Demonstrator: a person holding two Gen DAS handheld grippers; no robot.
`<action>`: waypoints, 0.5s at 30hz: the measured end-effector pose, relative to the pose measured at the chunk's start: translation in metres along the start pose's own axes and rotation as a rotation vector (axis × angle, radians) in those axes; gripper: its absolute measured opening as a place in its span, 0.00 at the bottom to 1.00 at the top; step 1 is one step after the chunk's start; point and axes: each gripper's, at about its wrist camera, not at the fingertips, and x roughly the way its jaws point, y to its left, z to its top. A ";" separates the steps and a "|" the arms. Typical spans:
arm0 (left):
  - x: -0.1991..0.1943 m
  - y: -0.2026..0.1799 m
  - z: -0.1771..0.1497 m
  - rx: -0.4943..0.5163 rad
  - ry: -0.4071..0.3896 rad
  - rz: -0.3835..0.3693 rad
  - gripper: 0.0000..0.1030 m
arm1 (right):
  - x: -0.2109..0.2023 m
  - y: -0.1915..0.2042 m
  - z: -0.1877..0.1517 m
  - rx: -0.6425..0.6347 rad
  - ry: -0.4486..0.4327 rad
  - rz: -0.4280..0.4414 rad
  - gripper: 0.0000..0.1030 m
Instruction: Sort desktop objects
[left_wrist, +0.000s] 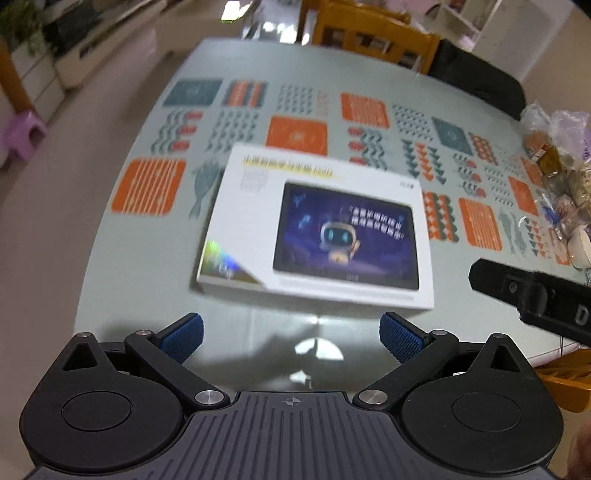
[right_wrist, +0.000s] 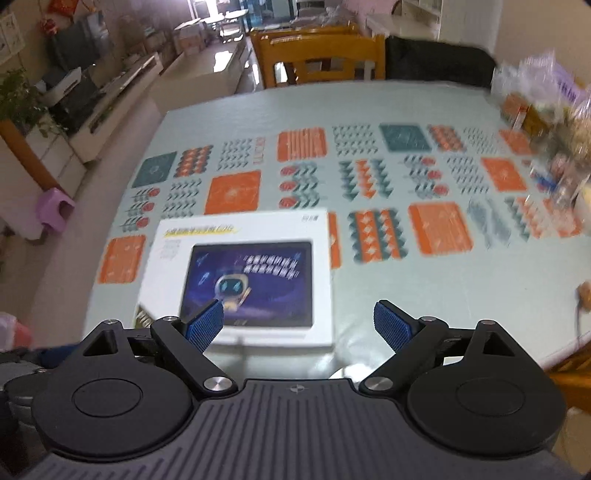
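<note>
white box flat on table, long axis crosswise | dead ahead of left gripper, left-of-centre for right gripper | left likely nearer | both fingers spread, empty

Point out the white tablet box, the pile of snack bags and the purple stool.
white tablet box (left_wrist: 317, 229), left wrist view, printed lid.
pile of snack bags (left_wrist: 554, 155), left wrist view, clear wrapping.
purple stool (right_wrist: 53, 210), right wrist view, seat.

The flat white cardboard box carries a dark purple-blue screen picture with a small robot figure and a yellow title line. The pale mint bench cover bears orange, teal and grey patterned squares. Both black tongs have blue ribbed pads.
</note>
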 end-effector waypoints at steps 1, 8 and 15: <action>-0.001 0.000 -0.003 -0.008 0.013 0.011 1.00 | 0.000 -0.003 -0.002 0.010 0.015 0.015 1.00; -0.007 -0.007 -0.018 -0.006 0.050 0.087 1.00 | -0.010 -0.007 -0.012 -0.003 0.025 0.003 1.00; -0.012 -0.015 -0.025 0.002 0.059 0.089 1.00 | -0.023 -0.011 -0.013 -0.018 -0.010 0.004 1.00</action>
